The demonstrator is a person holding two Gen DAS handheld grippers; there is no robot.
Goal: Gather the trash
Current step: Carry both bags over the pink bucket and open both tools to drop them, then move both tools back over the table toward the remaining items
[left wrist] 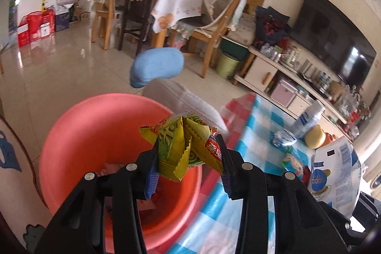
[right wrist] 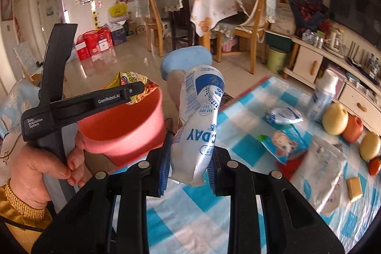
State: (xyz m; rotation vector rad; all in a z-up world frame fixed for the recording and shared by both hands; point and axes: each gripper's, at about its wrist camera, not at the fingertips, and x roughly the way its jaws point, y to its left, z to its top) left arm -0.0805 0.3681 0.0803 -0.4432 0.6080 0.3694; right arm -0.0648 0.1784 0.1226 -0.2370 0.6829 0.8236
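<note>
Above the red bin (left wrist: 100, 135), just off the bench's left edge: left tool (left wrist: 188, 158), clamped on a crumpled yellow-green snack wrapper (left wrist: 181, 146); some trash lies at the bin's bottom. Beside it, over the checked cloth of the bench (right wrist: 250, 135): right tool (right wrist: 189, 168), clamped on a white-and-blue plastic pouch (right wrist: 200, 125), held upright. On the bench, far right: a crumpled wrapper (right wrist: 283, 116), a cartoon-print packet (right wrist: 283, 144), a large white bag (right wrist: 323, 173), a spray can (right wrist: 321, 97), several fruits (right wrist: 335, 118).
</note>
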